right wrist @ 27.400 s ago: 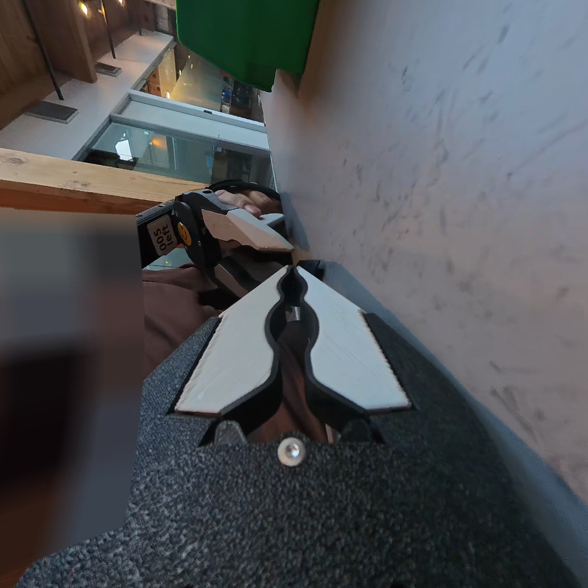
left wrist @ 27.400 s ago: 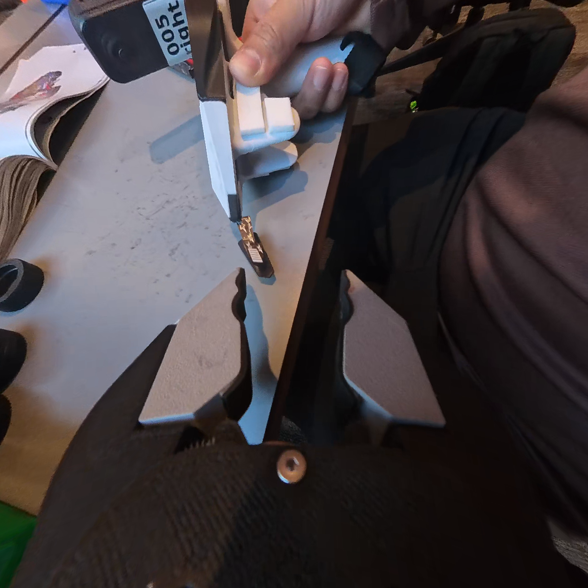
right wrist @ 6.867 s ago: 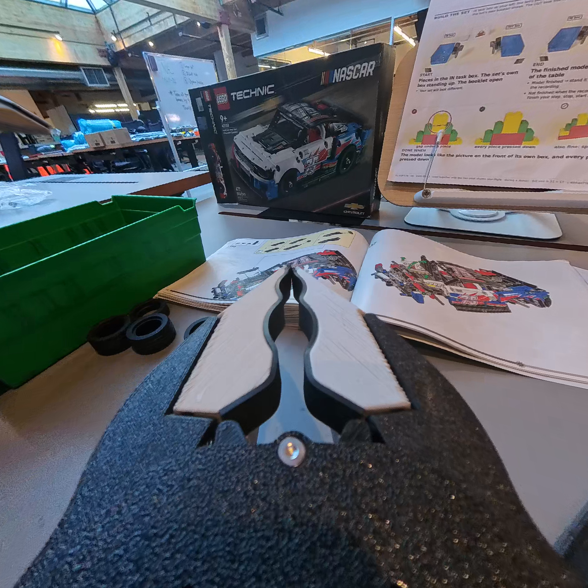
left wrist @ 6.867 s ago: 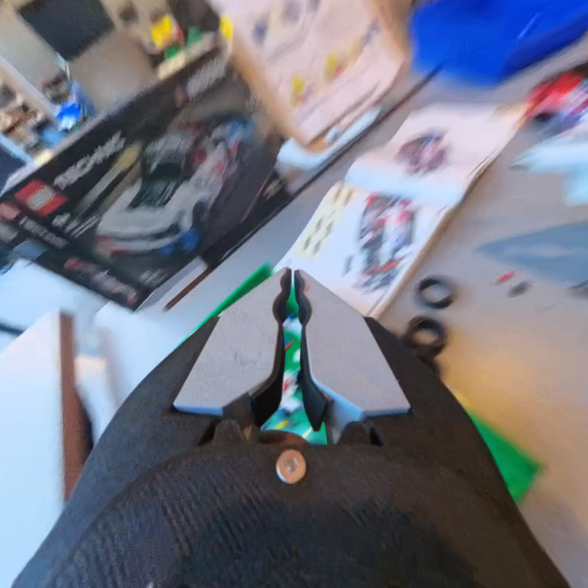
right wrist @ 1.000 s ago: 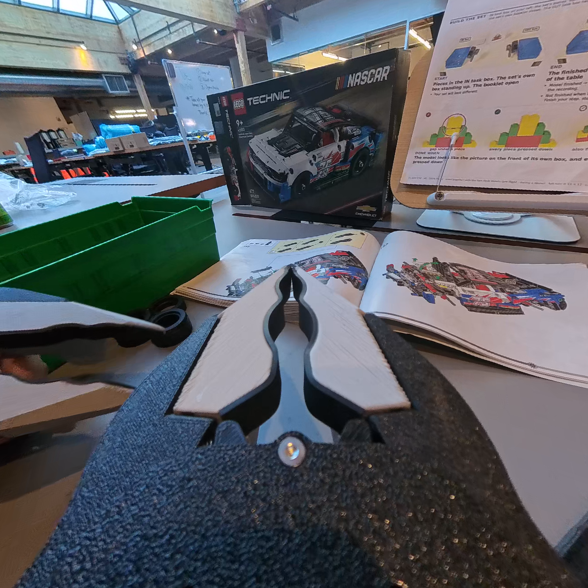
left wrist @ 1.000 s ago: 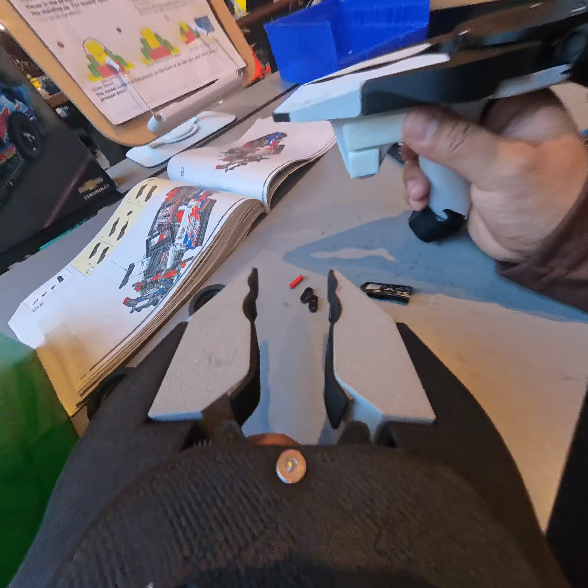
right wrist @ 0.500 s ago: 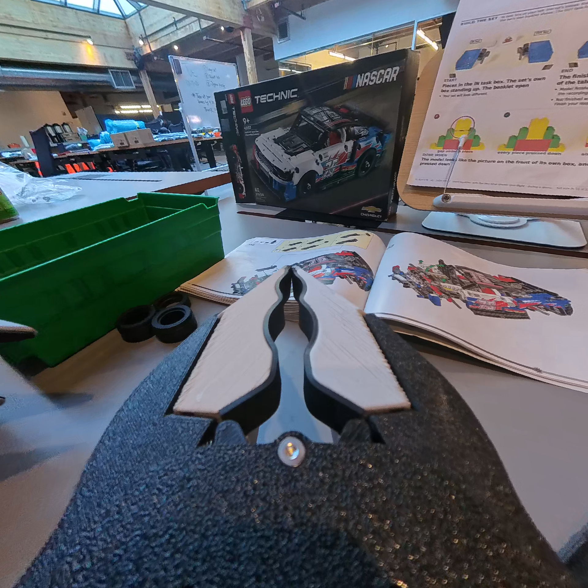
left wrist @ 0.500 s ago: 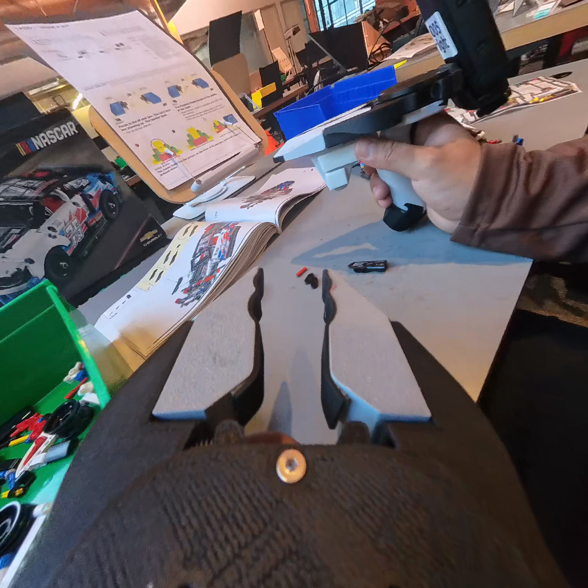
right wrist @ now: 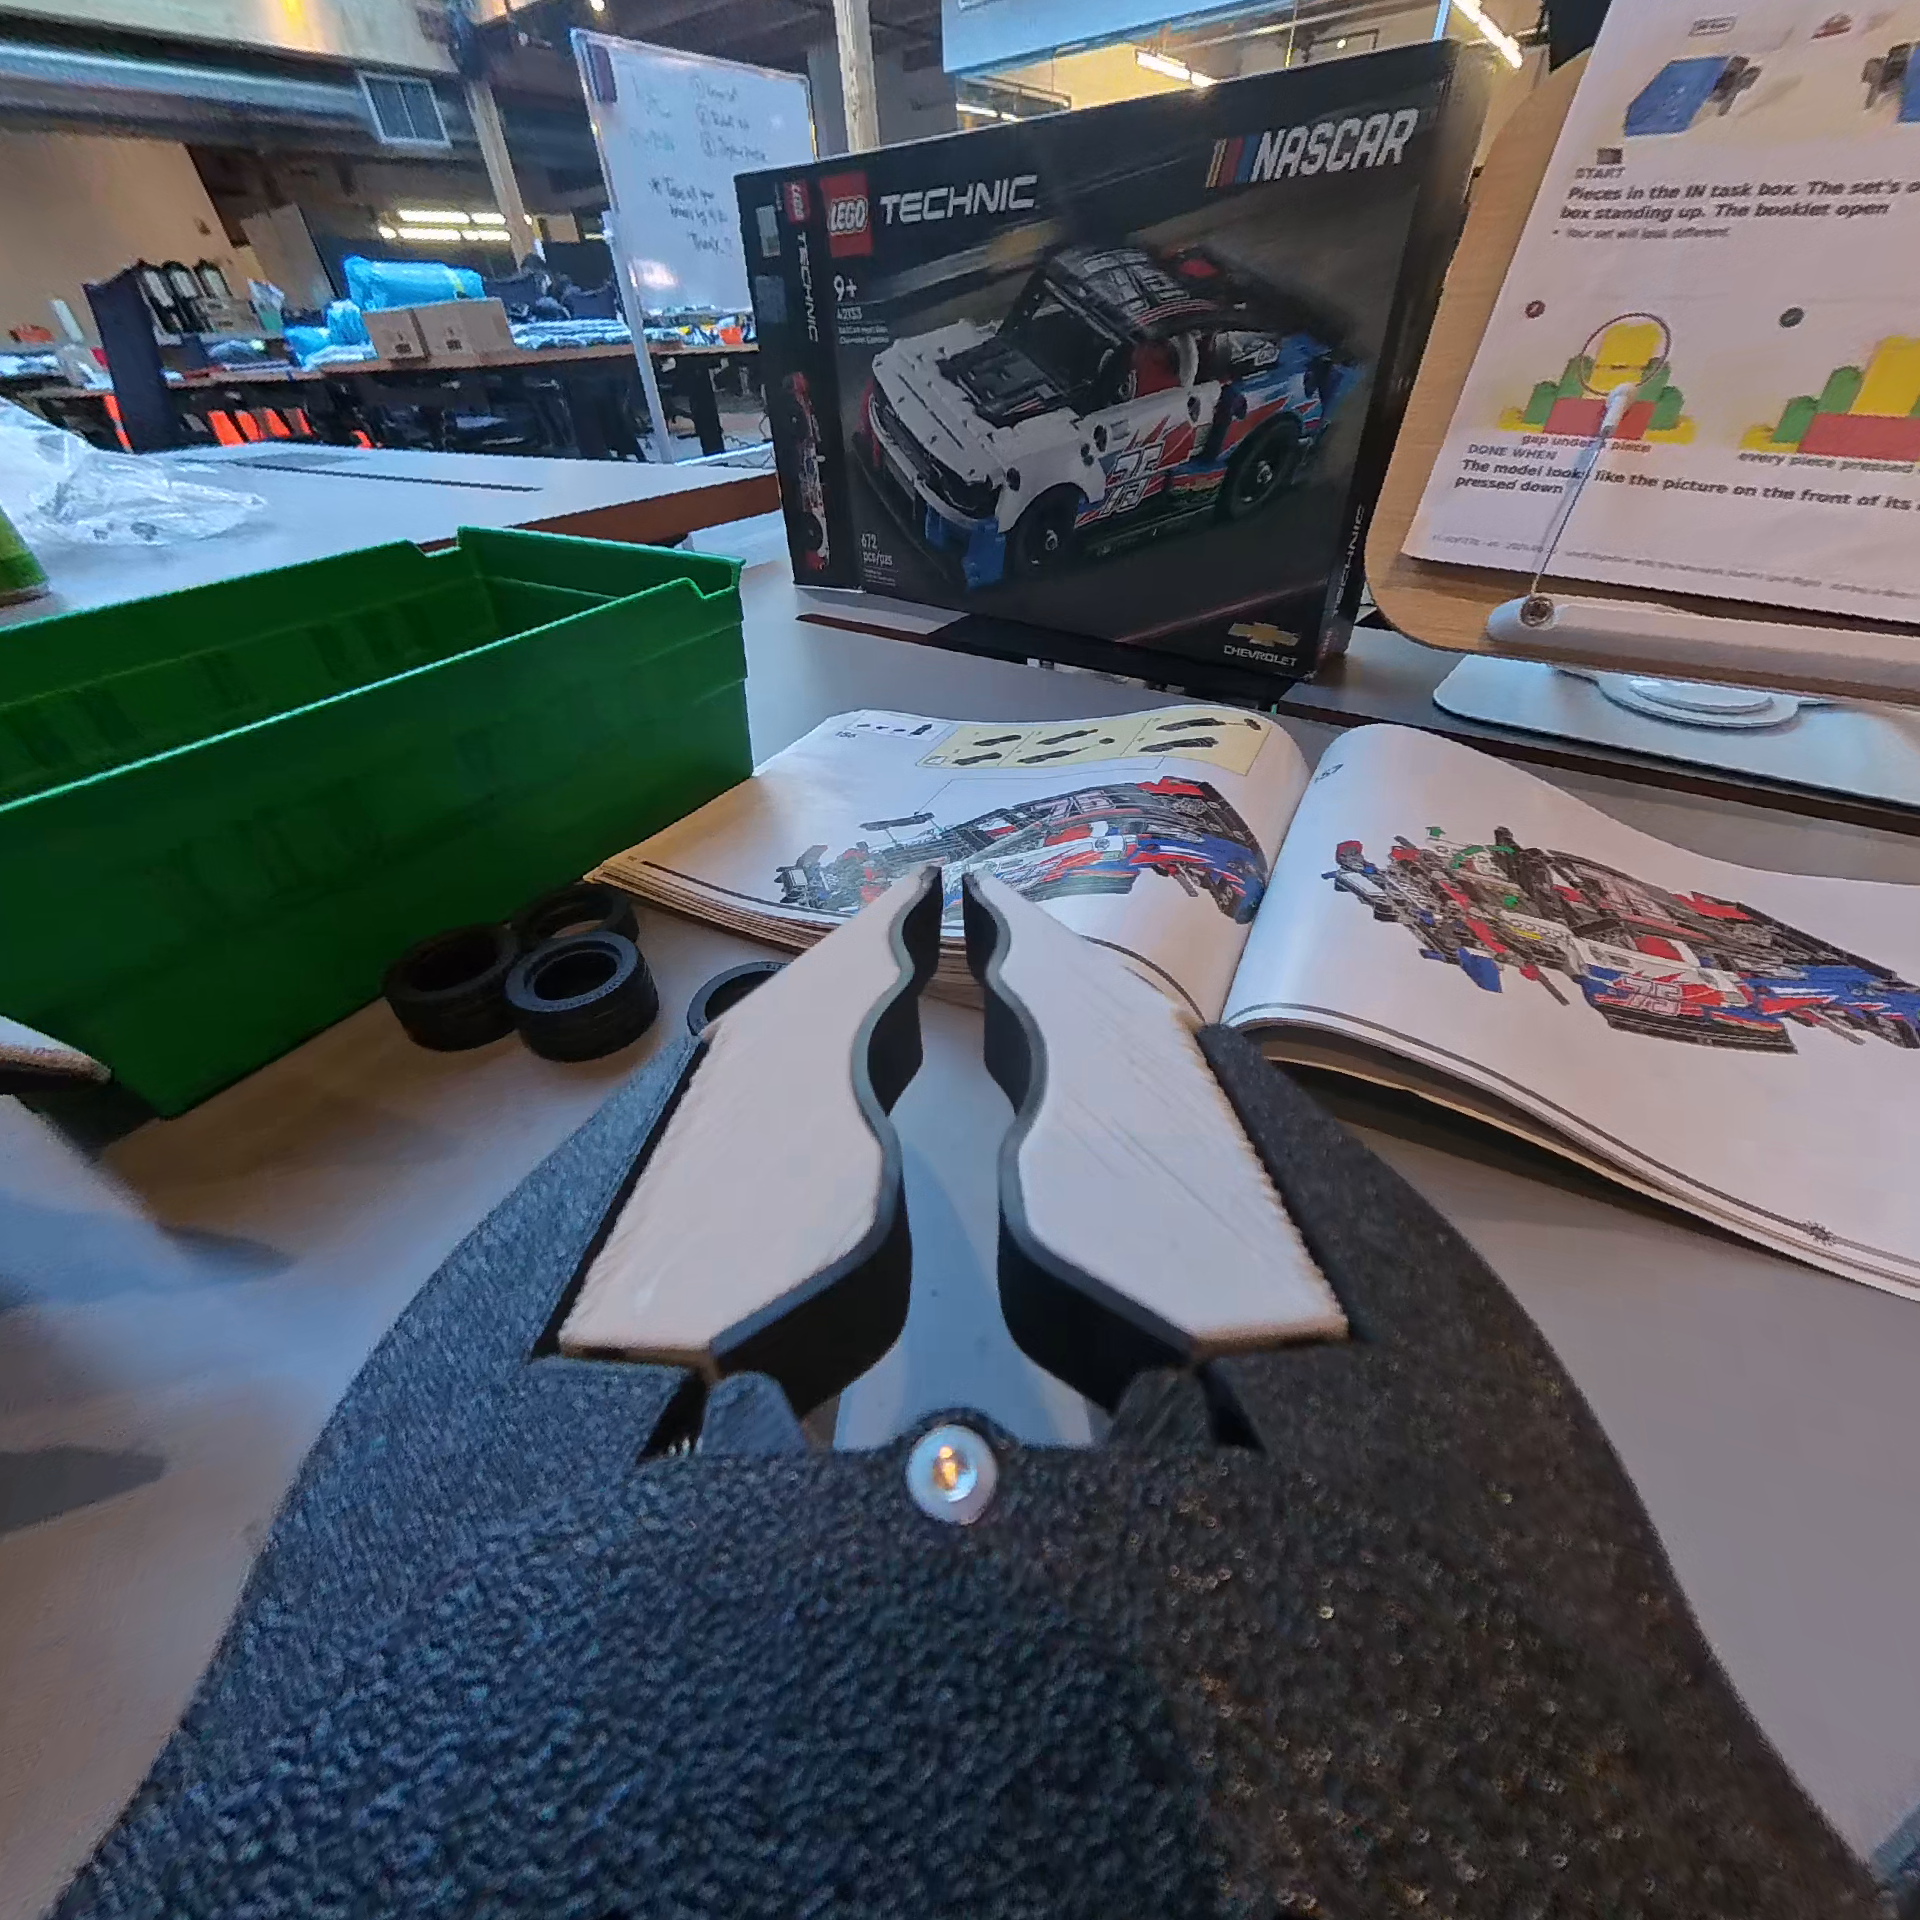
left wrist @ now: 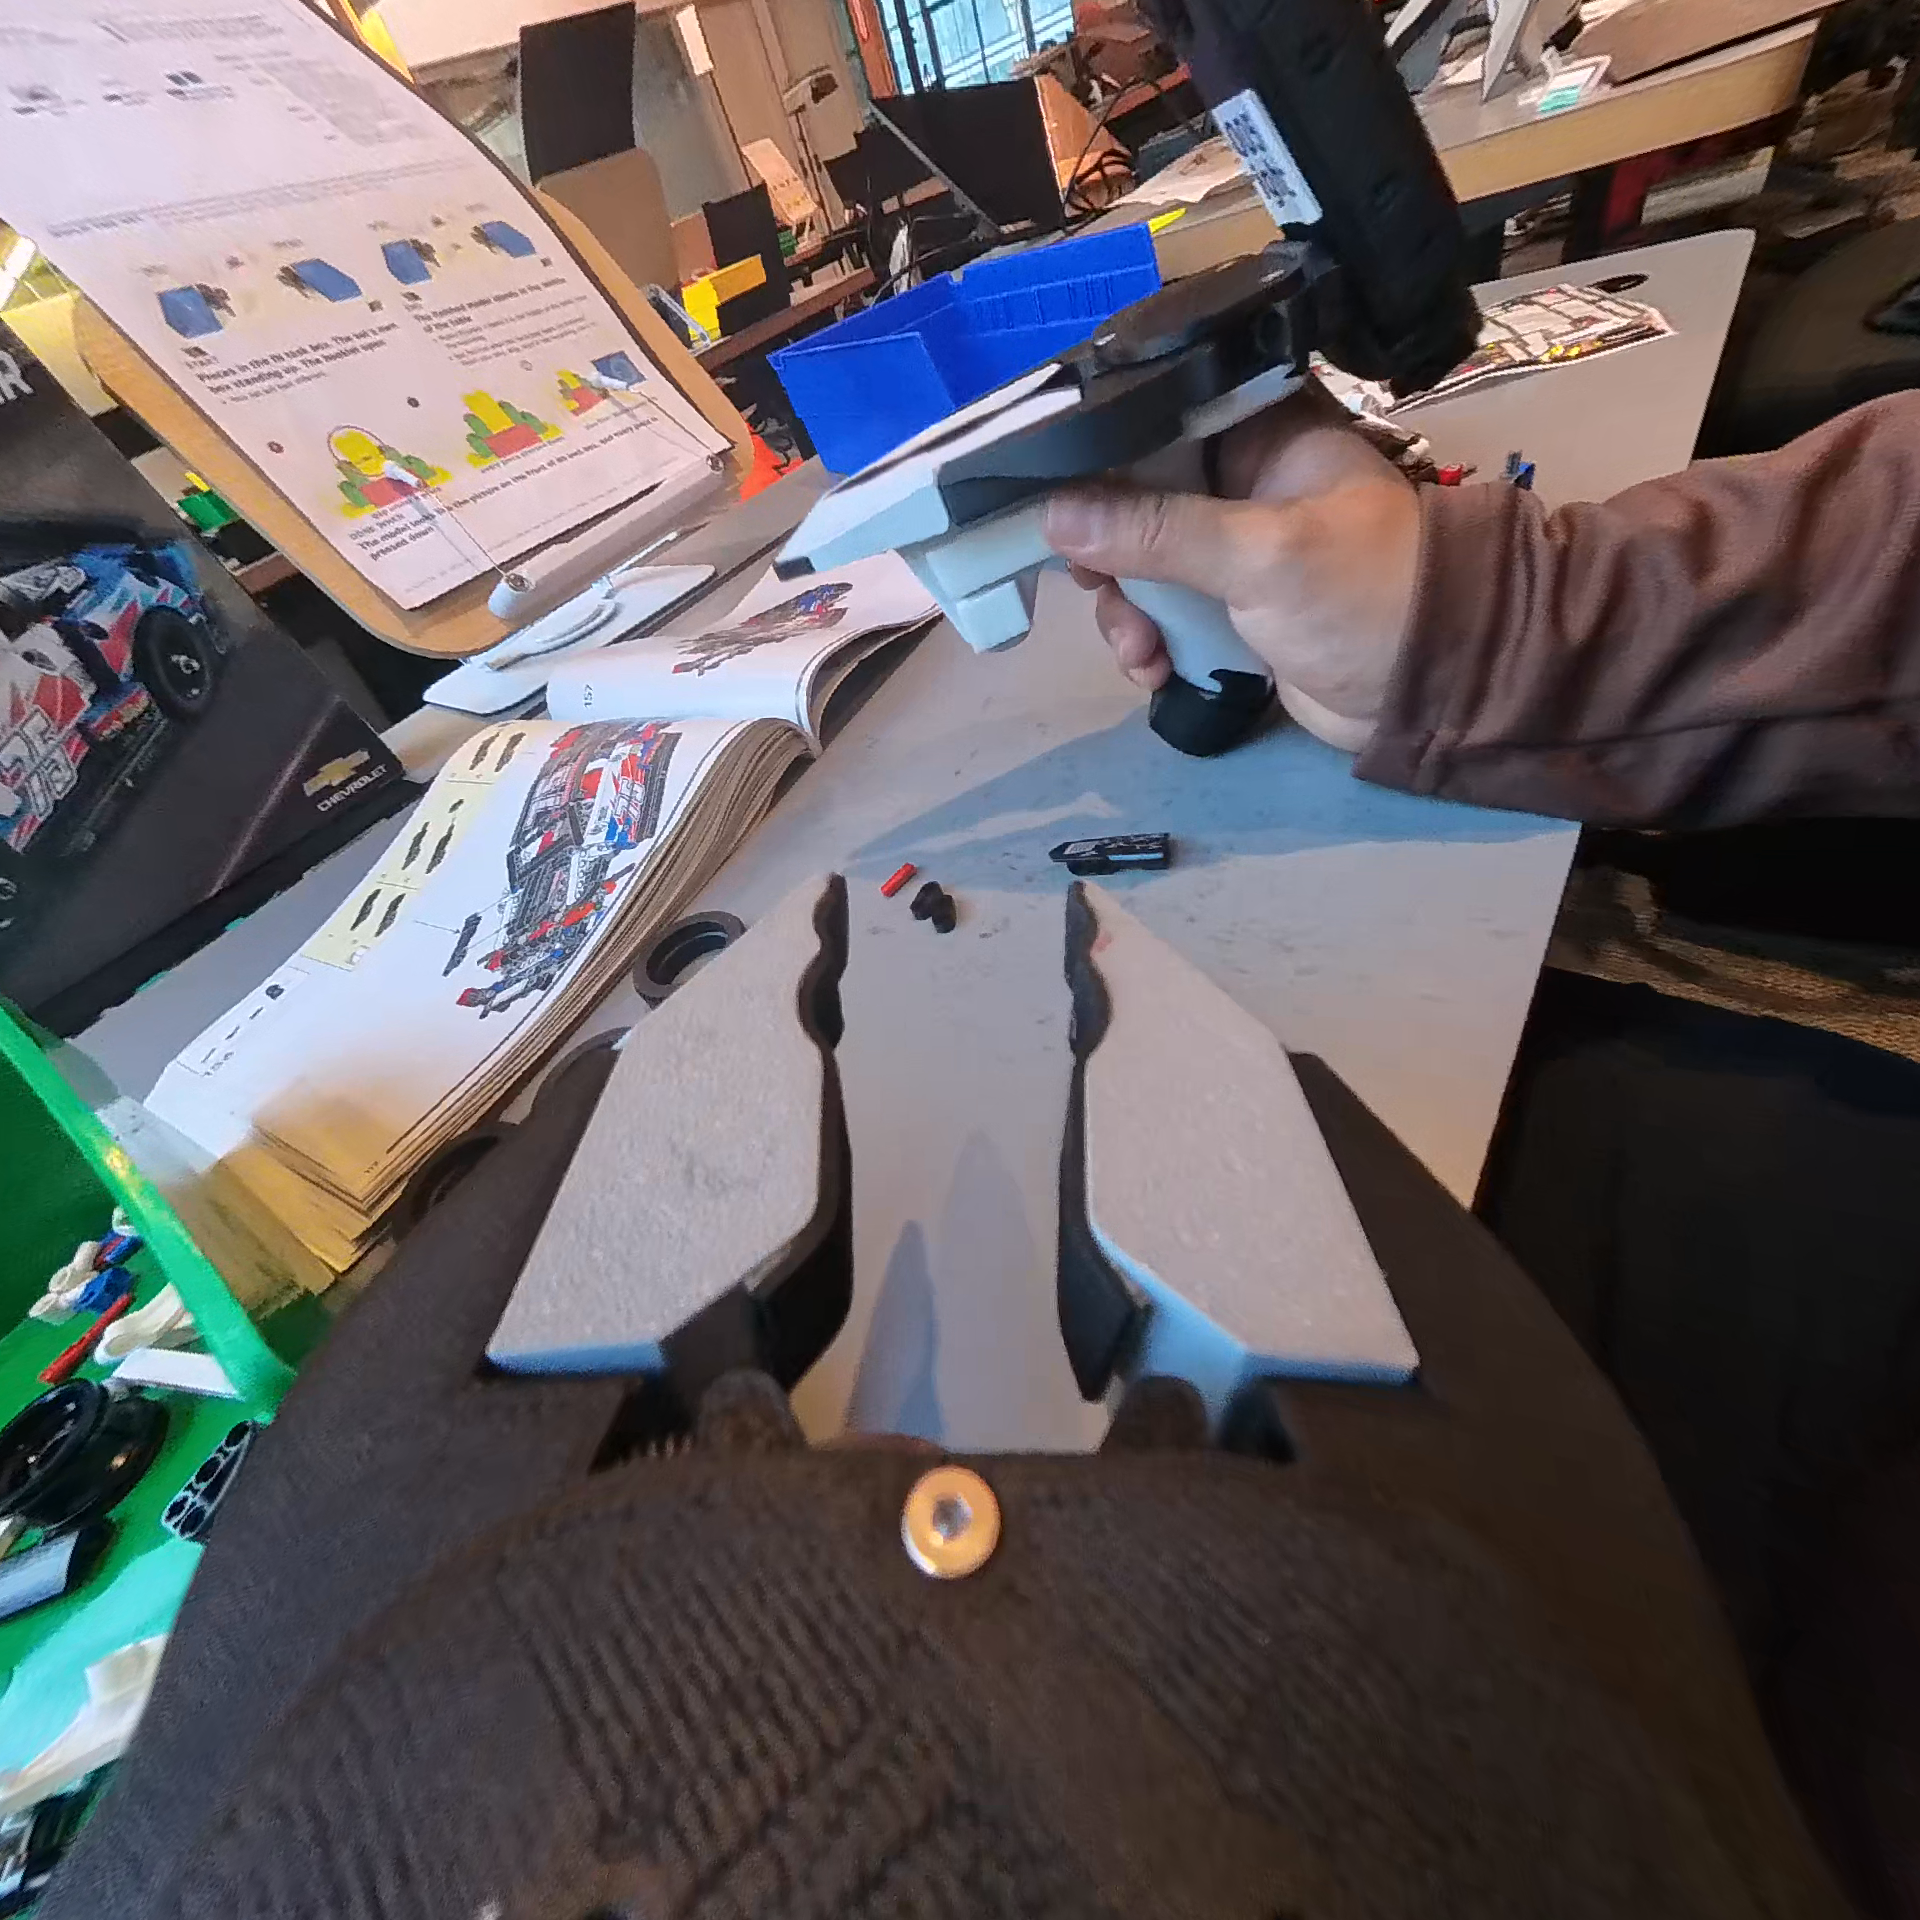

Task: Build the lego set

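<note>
Grey table (left wrist: 1351,935) carries loose black pieces (left wrist: 932,904) at 12 o'clock of the left gripper (left wrist: 951,914), jaws wide, probably lining up a pick. Right gripper (right wrist: 953,899), jaws nearly closed and empty, points at the open booklet (right wrist: 1143,821), likely for reference.

Tyres (right wrist: 525,977) lie between bin (right wrist: 364,748) and booklet (right wrist: 1299,894); box (right wrist: 1091,416) stands behind.

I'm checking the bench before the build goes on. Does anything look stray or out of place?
Mostly tidy. A few pieces lie loose on the table outside the green bin: a red pin, a small black connector and a black part. Black tyres sit beside the bin. Nothing looks damaged.
</note>
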Demonstrator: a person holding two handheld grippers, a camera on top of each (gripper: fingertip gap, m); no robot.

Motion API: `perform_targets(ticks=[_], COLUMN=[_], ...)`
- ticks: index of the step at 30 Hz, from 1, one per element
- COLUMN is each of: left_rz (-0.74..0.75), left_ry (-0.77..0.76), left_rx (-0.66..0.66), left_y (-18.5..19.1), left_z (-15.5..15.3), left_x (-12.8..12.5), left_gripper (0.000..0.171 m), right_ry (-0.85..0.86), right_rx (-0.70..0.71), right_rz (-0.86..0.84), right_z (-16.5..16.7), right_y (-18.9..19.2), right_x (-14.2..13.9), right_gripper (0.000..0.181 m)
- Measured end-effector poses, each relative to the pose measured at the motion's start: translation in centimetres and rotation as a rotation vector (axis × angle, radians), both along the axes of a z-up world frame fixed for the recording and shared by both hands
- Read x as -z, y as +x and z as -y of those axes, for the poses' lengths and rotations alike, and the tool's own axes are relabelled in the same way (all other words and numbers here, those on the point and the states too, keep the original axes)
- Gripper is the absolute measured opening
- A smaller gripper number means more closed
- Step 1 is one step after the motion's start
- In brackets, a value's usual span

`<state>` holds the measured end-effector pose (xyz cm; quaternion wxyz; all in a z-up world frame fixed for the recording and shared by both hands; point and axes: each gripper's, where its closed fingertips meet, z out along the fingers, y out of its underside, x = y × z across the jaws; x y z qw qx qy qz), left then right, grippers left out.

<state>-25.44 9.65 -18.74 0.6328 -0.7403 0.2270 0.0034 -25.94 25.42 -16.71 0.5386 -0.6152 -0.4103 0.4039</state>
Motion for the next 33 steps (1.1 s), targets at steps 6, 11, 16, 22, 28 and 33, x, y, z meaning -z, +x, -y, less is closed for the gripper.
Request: perform_targets(ticks=[6,11,16,22,28,33], left_rz=[0.008,-0.024,-0.059,-0.023,-0.095,-0.145], left_ry=[-0.017,-0.016,-0.011,-0.043,-0.202,-0.739], left_rx=[0.011,0.017,0.014,-0.041,-0.281,-0.383], left_y=[0.1,0.4,0.6,-0.3,-11.8,-21.7], left_z=[0.0,0.0,0.1,1.4,4.3,6.4], left_x=[0.2,0.3,0.5,-1.6,-8.7,-1.0], left_gripper=[0.039,0.039,0.04,0.029,0.005,0.019], right_ry=[-0.008,-0.007,0.002,-0.003,-0.013,-0.016], right_rx=[-0.001,-0.004,-0.013,-0.013,-0.034,-0.047], right_rz=[0.013,0.024,0.043,0.032,0.027,0.022], right_z=[-0.1,0.0,0.2,0.1,0.4,0.6], right_y=[-0.1,-0.3,-0.5,-0.4,-0.5,-0.6], right_x=[0.3,0.4,0.6,0.5,0.5,0.4], right_gripper=[0.004,0.004,0.004,0.004,0.004,0.004])
